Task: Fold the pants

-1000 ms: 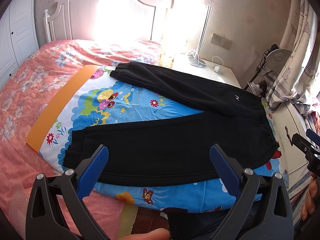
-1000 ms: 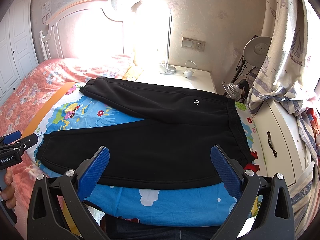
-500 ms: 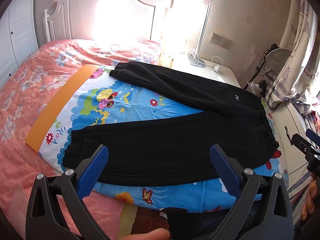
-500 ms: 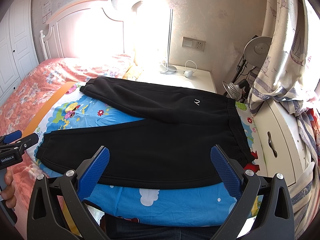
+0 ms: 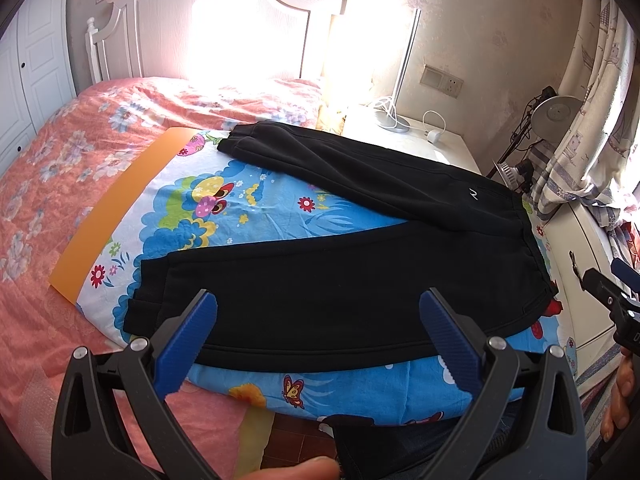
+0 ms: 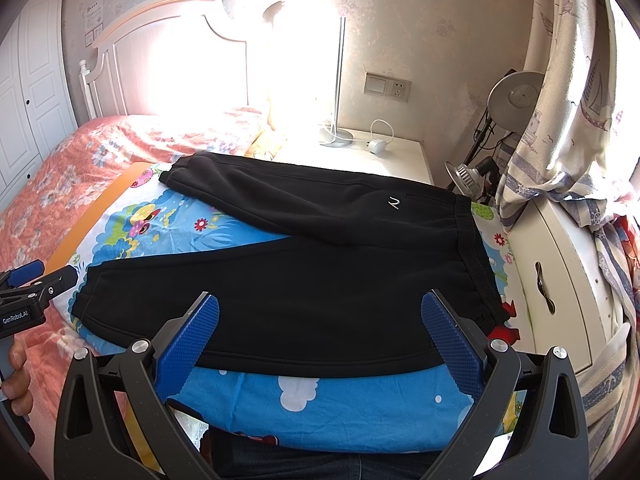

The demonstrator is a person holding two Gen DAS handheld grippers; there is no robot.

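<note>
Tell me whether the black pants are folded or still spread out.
Spread out, unfolded: the black pants lie flat on the cartoon sheet, both legs splayed apart in a V. Both grippers are open, holding nothing.

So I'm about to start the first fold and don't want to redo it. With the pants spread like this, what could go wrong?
The pants lie on a loose cartoon sheet; either open gripper, left or right, could pinch the sheet too and drag it along.

The legs splay apart, so one may land crooked on the other.

The waistband sits near the sheet's right edge, beside the cabinet; a pull that way might slide it off.
</note>
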